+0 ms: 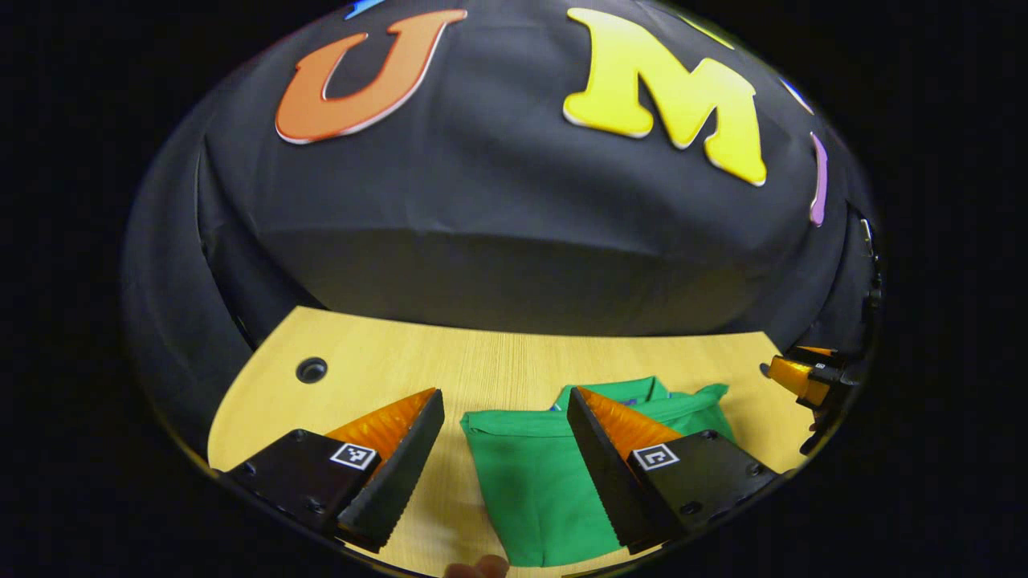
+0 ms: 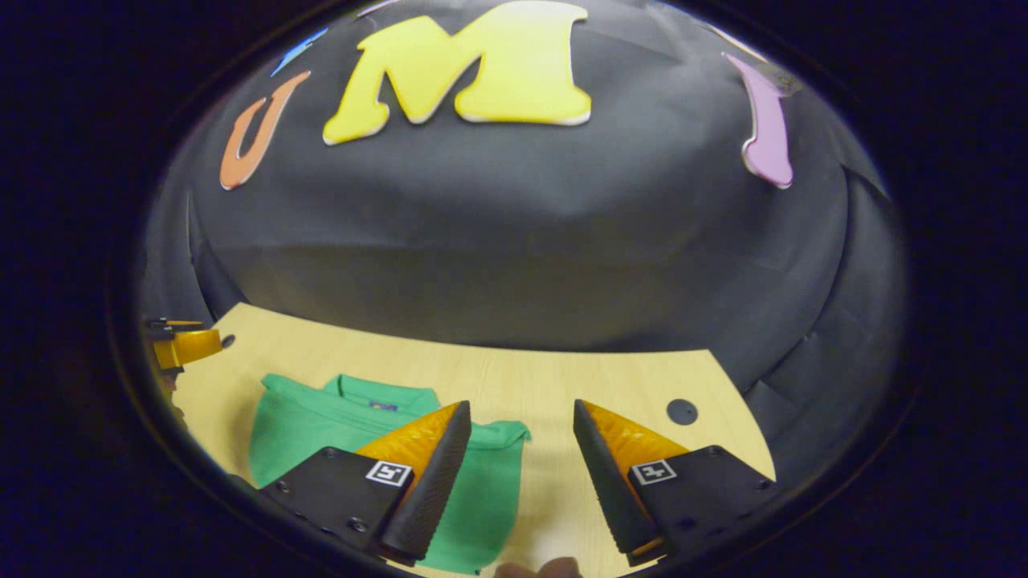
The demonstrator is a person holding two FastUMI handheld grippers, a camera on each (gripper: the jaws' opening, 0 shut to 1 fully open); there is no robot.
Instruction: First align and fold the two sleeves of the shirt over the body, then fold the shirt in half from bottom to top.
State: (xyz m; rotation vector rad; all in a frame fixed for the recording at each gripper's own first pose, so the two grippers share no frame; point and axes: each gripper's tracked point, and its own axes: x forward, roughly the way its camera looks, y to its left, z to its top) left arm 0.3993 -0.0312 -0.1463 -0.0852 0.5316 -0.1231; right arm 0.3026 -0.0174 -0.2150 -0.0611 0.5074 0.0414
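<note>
Green shirt (image 1: pixel 530 474) lying flat on the wooden table (image 1: pixel 482 361), collar end toward the booth wall, looking already folded into a compact rectangle with the sleeves tucked in (no loose sleeve to be seen).

Left gripper (image 1: pixel 504 466) wide open just above the shirt's left edge, holding nothing; one finger over bare table beside the shirt, the other over the cloth. Right gripper (image 2: pixel 518 474) likewise spread wide and empty, straddling the shirt's right edge.

Probably light, soft and limp: likely to sag and slide on the smooth wood if lifted by one point. Best pinched at the near corners of the shirt, both layers together, then carried evenly up toward the collar.
</note>
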